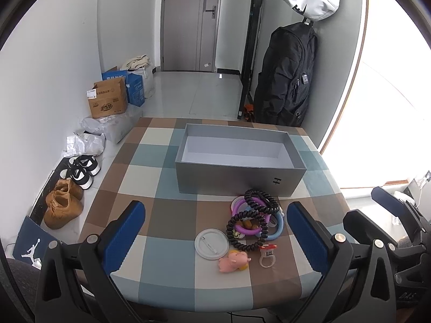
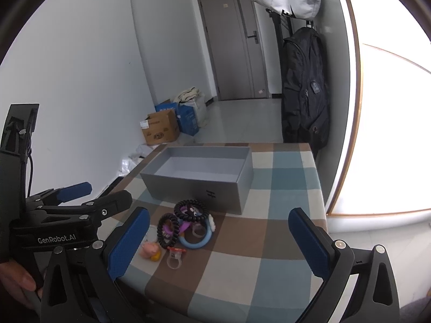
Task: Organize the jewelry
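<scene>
1. Both tongs are spread wide and hold nothing. The left tongs (image 1: 215, 231) hover above the near edge of the checked surface (image 1: 161, 215). The right tongs (image 2: 219, 238) hover at the same edge, just to their right.

2. The jewelry lies in one loose heap near the middle of the surface, at 6 o'clock from the open grey box (image 1: 237, 158), which looks empty. In the heap are two black coil bands (image 1: 252, 223), a purple ring (image 1: 247, 215) and a blue ring (image 1: 278, 227), all overlapping. At 6 o'clock from the heap lie a white round lid (image 1: 212, 243), a pink pig charm (image 1: 233, 261) and a clear ring with a red top (image 1: 266, 255), each slightly apart.

3. The step in hand appears to be the first pick. I would start with a loose outlier, the clear ring or the pig, since the tangled coils would likely drag their neighbours along.

4. Come down with one pad on each side of the piece and close on its body, not on the cloth.

5. Lift clear of the box's near wall before moving toward 12 o'clock, and release low inside.

6. Keep the idle tongs back so the two do not collide.
</scene>
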The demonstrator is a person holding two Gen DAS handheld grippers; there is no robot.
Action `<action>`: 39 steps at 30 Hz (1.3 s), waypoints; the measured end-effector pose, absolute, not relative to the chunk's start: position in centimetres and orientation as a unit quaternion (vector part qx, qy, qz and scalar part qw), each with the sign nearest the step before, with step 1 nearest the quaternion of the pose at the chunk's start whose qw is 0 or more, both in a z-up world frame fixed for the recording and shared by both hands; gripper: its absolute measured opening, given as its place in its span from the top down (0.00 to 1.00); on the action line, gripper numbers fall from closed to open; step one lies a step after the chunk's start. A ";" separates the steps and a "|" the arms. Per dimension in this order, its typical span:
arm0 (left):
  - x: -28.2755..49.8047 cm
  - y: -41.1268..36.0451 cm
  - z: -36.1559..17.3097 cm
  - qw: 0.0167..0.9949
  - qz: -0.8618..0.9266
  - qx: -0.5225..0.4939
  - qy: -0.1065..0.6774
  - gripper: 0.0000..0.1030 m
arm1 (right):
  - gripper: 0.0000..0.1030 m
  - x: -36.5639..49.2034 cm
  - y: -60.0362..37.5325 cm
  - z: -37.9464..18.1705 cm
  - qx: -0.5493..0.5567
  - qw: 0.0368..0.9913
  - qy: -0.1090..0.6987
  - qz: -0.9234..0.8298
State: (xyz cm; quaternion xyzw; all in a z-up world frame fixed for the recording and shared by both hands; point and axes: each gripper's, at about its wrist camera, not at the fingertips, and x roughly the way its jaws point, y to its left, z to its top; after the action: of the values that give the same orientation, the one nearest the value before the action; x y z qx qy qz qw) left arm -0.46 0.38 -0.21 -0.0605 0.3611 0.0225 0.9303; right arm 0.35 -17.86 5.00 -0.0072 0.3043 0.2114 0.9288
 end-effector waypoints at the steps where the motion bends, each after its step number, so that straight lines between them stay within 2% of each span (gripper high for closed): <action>1: -0.5 0.4 -0.2 0.931 0.024 -0.060 0.360 0.01 | 0.00 0.4 -17.9 5.0 -0.008 0.929 0.304 0.211; 39: -0.1 0.6 -0.4 0.926 0.023 -0.072 0.370 0.01 | 0.00 0.4 -17.8 5.2 -0.007 0.929 0.303 0.214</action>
State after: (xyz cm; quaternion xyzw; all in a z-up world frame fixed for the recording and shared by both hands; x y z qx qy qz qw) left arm -0.08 0.58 -0.40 -0.0717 0.3699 0.0231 0.9260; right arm 0.35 -17.76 5.20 -0.0066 0.3026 0.2137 0.9288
